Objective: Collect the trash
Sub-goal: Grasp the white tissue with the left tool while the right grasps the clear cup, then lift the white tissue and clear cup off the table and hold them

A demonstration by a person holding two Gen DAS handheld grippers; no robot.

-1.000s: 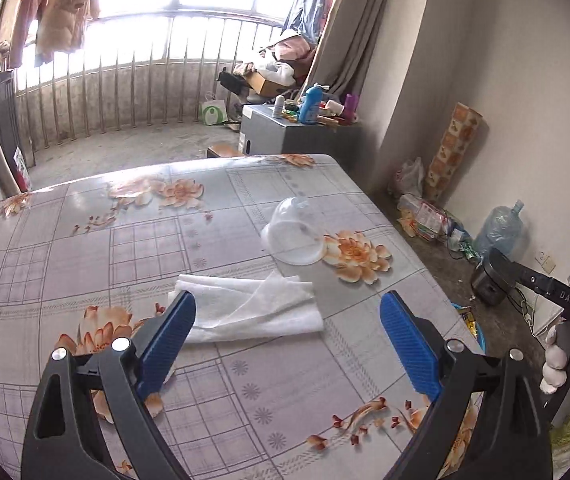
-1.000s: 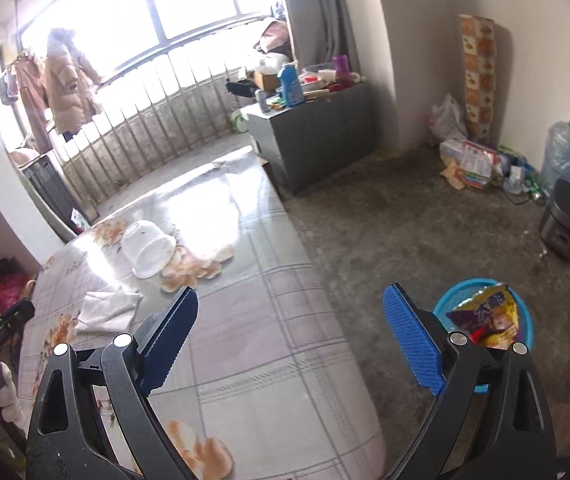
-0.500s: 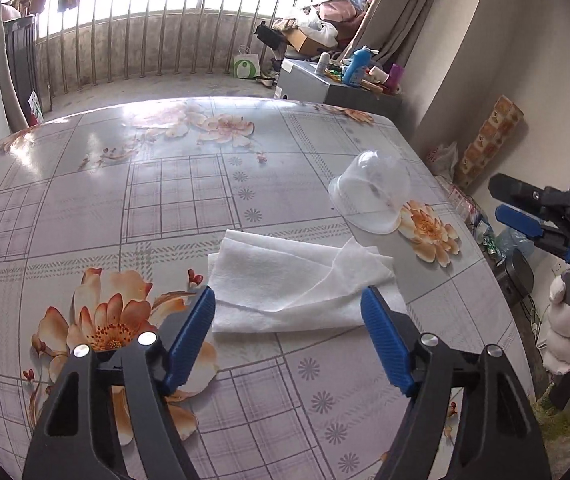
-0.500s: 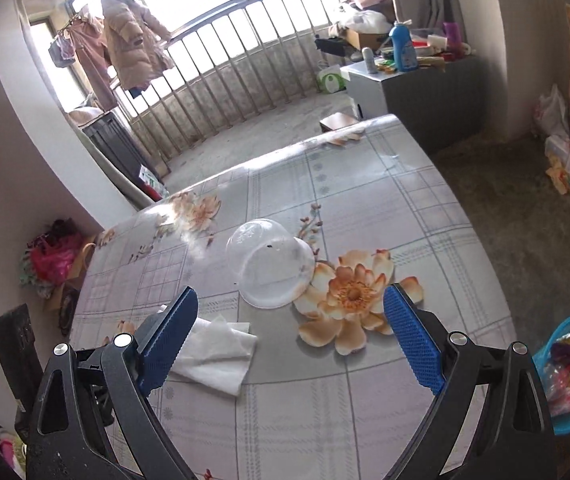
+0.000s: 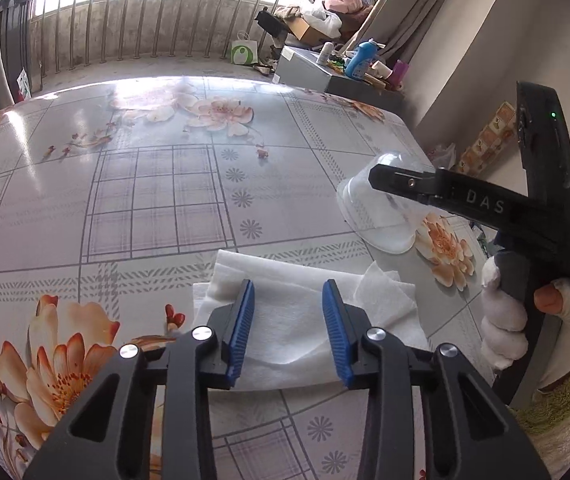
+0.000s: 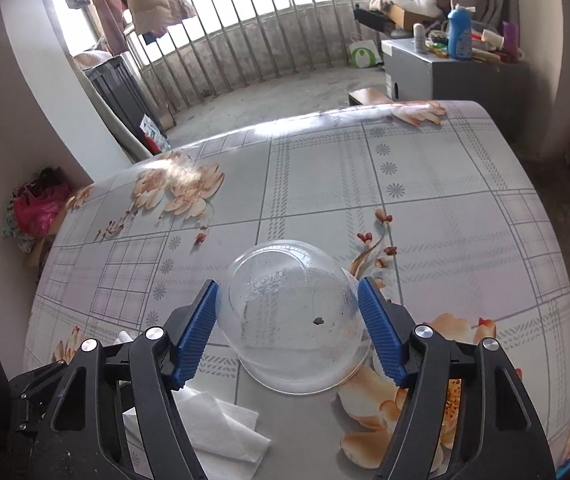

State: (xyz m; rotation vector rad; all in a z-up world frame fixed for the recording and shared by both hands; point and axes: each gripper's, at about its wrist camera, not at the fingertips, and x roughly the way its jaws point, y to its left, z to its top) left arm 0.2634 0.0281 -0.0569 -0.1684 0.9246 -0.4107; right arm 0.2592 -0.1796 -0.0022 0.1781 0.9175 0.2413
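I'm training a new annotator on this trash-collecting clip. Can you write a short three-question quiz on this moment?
1. True or false: the clear plastic bowl stands upright on the table.
2. What lies between the blue pads of the left gripper? A) white tissue B) bottle C) spoon
3. Fill in: the right gripper has its pads on either side of the ____.

Key: 1. False, it lies upside down, rim on the table. 2. A; the jaws have just been closing over it. 3. Bowl; those jaws have been closing too, and contact with its wall cannot be told.
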